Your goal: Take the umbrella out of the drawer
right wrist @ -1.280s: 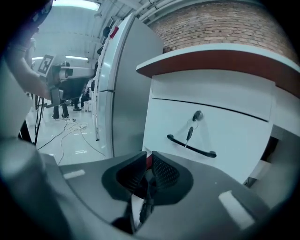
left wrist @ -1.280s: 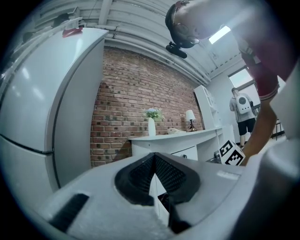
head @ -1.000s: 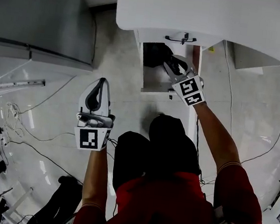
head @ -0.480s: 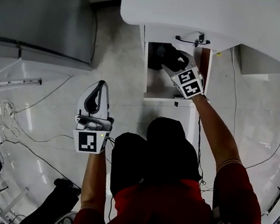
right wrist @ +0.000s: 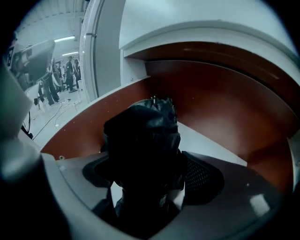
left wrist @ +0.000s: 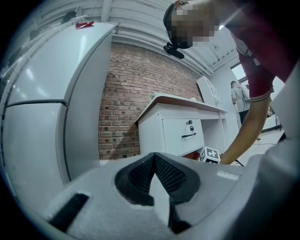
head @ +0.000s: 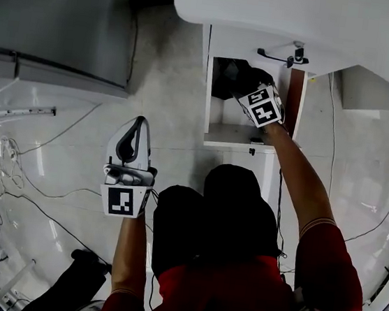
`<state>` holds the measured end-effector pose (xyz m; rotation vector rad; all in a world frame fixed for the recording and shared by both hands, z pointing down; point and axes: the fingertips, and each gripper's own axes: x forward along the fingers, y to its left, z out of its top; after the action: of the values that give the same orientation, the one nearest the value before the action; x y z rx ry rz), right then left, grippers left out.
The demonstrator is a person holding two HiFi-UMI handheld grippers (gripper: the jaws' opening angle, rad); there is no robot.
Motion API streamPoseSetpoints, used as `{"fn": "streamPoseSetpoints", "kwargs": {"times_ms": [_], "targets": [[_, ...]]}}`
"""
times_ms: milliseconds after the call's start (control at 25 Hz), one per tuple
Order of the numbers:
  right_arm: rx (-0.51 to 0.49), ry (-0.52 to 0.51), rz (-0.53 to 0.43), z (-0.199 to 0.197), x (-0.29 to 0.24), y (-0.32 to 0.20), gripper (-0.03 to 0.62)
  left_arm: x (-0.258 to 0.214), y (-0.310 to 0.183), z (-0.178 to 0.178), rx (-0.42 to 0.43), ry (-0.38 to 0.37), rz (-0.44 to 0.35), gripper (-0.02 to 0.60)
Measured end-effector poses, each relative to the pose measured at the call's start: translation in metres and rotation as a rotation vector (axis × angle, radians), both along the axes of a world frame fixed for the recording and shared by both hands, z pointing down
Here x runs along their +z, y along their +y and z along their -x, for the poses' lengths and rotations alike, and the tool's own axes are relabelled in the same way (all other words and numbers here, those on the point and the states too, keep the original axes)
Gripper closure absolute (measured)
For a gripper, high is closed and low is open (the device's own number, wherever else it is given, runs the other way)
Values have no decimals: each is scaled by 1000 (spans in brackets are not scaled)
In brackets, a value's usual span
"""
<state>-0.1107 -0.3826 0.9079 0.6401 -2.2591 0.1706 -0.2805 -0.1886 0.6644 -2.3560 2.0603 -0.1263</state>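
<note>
Head view, top centre: right gripper (head: 246, 80)?
— Down inside the open white drawer with red-brown inner walls (head: 207, 96), under the white table (head: 303, 17). Jaws spread wide, just been opening.
Umbrella?
— Folded black fabric umbrella (head: 225, 72) lies in that drawer, its bundle between the right gripper's spread pads.
Left gripper (head: 135, 137)?
— Left of centre, over the pale glossy floor (head: 172, 106). Jaws pressed together, nothing between them.
</note>
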Motion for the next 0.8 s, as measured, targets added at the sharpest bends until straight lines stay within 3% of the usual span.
{"fn": "streamPoseSetpoints", "kwargs": {"times_ms": [240,560,800], "targets": [[-5,40,8,0,13,-4,214,1,3,7,-17,-6,8,575],[-37,85,3,2,16,2,319,-1,10,12,-40,4,31,575],[-154,134,-69,1,-1,19,339,-9,14,10,-44,22,62,575]]}}
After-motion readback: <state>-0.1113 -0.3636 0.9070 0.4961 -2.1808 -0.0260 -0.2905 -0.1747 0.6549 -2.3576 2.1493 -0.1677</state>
